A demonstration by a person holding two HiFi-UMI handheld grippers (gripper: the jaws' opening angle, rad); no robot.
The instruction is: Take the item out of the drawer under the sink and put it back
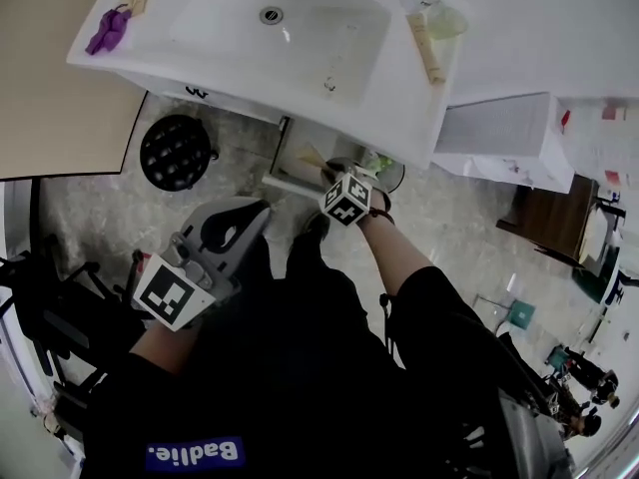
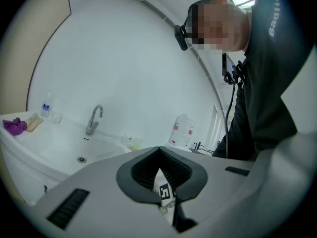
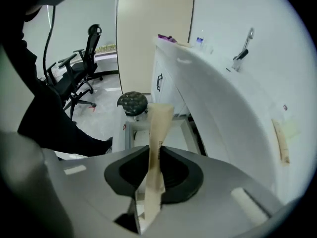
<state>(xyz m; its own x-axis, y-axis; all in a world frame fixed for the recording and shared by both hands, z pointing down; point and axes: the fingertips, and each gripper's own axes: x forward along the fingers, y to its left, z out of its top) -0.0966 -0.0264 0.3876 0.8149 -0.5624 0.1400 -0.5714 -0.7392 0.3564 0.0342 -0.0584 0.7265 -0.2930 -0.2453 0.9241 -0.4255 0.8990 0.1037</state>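
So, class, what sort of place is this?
Probably a washroom corner in an office or lab: a white ceramic sink with a chrome curved tap, and a black wheeled office chair.

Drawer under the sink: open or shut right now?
Open. In the head view the drawer juts out from under the sink, its inside exposed; the right gripper view shows its pulled-out frame too.
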